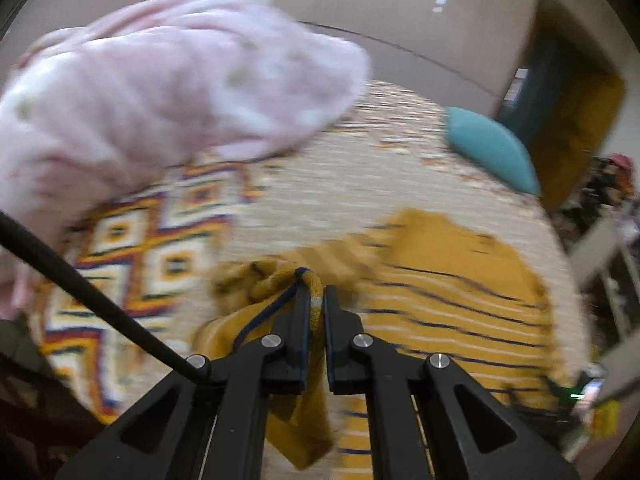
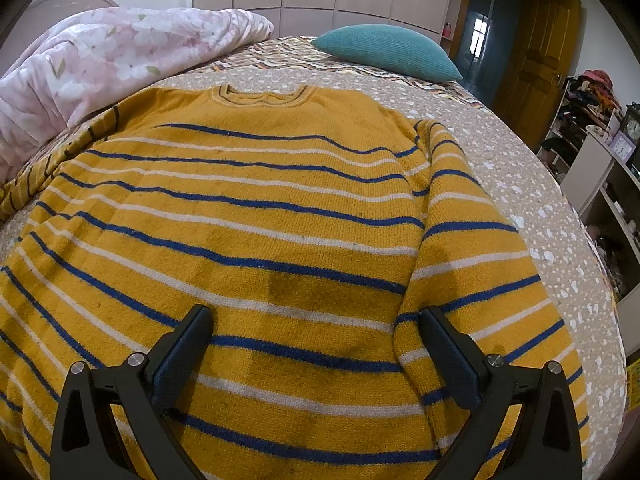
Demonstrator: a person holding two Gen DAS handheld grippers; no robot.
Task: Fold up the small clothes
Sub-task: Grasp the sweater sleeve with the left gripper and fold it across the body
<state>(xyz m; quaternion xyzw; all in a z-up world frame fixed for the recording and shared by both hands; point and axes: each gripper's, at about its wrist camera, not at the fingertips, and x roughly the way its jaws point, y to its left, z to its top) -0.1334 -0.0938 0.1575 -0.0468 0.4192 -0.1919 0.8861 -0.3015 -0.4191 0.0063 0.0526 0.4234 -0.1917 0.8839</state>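
A mustard-yellow sweater (image 2: 248, 240) with blue and white stripes lies front-up on the bed, collar at the far end; its right sleeve (image 2: 472, 256) is folded along the body. My right gripper (image 2: 316, 320) is open and empty, hovering just above the sweater's lower middle. In the blurred left wrist view, my left gripper (image 1: 318, 292) is shut on the cuff of the sweater's left sleeve (image 1: 276, 292), lifting it beside the sweater body (image 1: 452, 280).
A pink floral quilt (image 2: 112, 64) is piled at the bed's far left, also seen in the left wrist view (image 1: 160, 92). A teal pillow (image 2: 388, 52) lies at the far end. The patterned bedspread (image 2: 520, 184) surrounds the sweater. Shelves (image 2: 600, 184) stand to the right.
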